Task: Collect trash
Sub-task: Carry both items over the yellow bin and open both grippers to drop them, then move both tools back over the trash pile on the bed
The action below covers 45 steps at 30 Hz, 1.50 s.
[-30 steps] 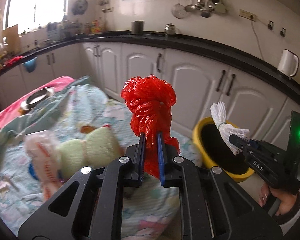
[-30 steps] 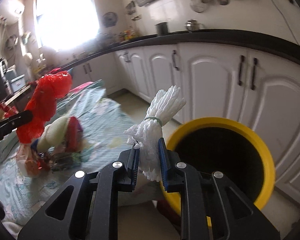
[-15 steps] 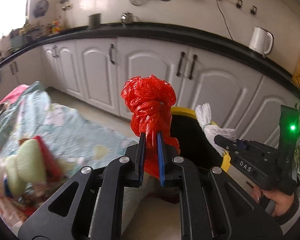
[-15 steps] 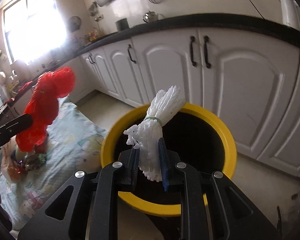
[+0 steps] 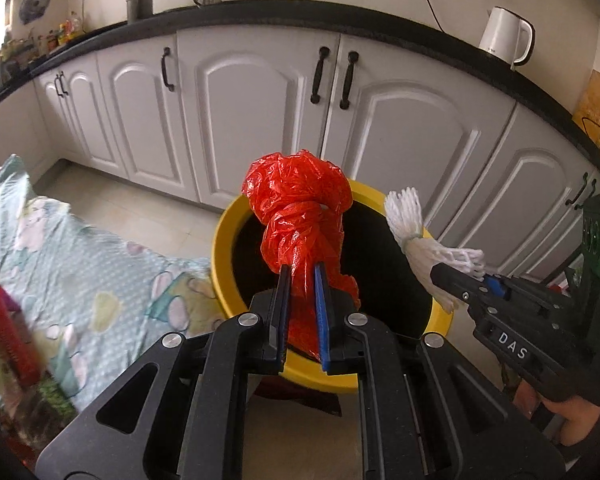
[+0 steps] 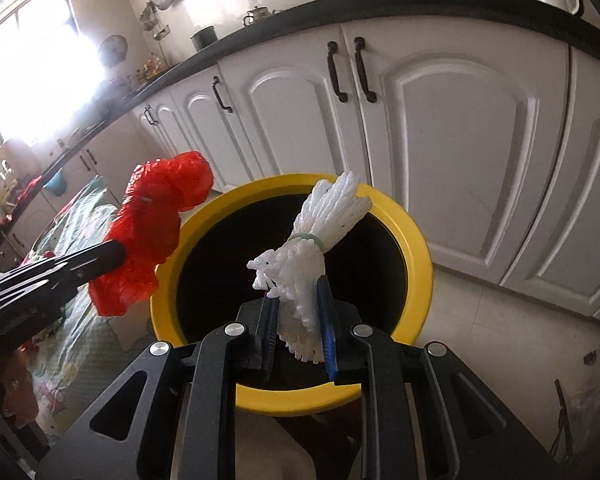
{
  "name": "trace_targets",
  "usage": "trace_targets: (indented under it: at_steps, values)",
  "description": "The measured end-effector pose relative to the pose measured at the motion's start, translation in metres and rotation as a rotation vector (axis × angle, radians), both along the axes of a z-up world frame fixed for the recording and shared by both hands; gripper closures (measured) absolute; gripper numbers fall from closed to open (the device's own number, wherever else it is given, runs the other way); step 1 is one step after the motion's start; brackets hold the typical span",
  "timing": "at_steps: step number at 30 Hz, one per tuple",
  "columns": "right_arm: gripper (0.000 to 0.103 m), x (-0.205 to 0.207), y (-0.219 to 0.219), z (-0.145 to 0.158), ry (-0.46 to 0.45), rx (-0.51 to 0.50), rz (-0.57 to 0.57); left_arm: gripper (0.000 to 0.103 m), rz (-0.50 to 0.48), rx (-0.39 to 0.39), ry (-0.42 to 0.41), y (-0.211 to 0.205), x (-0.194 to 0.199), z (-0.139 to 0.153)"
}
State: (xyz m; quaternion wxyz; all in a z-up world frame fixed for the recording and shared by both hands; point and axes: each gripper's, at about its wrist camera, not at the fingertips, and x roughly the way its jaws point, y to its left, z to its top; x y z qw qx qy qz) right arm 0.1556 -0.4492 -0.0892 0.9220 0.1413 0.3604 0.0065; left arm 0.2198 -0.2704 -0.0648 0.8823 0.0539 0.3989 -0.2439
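Observation:
My left gripper point(image 5: 301, 276) is shut on a crumpled red plastic bag point(image 5: 300, 212) and holds it over the near left part of a yellow bin point(image 5: 224, 236) with a black inside. My right gripper point(image 6: 298, 290) is shut on a bundle of white foam netting point(image 6: 320, 224) tied with a band, held above the bin's opening point(image 6: 418, 248). In the right wrist view the red bag point(image 6: 156, 224) hangs at the bin's left rim. In the left wrist view the white netting point(image 5: 416, 240) and right gripper point(image 5: 456, 276) are over the bin's right rim.
White cabinets point(image 5: 252, 92) under a black counter stand right behind the bin. A white kettle point(image 5: 504, 40) sits on the counter. A table with a light patterned cloth point(image 5: 80, 256) and more litter point(image 5: 4, 328) is to the left. Tiled floor point(image 6: 500, 328) surrounds the bin.
Both grippers have swung right from the table to the yellow bin. The bin is now centred under both. Both still hold their trash.

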Motion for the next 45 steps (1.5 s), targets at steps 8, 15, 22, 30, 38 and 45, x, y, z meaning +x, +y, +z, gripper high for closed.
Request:
trace_targets:
  at_steps: [8, 15, 22, 30, 38, 45]
  values:
    - [0.062, 0.004, -0.010, -0.003, -0.003, 0.025, -0.032, 0.039, 0.041, -0.002, -0.015, 0.001, 0.007, -0.002]
    - [0.049, -0.003, -0.016, 0.002, -0.036, 0.017, -0.076, 0.011, 0.115, -0.017, -0.075, 0.030, -0.005, 0.015]
    - [0.043, -0.009, -0.004, 0.020, -0.092, 0.013, -0.055, 0.011, 0.179, -0.031, -0.115, 0.060, -0.020, 0.030]
    - [0.035, -0.016, 0.029, 0.049, -0.176, 0.002, 0.020, 0.011, 0.270, -0.050, -0.188, 0.098, -0.039, 0.052]
    - [0.033, -0.024, 0.065, 0.066, -0.235, -0.022, 0.114, 0.011, 0.358, -0.058, -0.242, 0.139, -0.056, 0.067]
    - [0.032, -0.028, 0.101, 0.074, -0.271, -0.052, 0.212, 0.011, 0.418, -0.066, -0.266, 0.169, -0.067, 0.071]
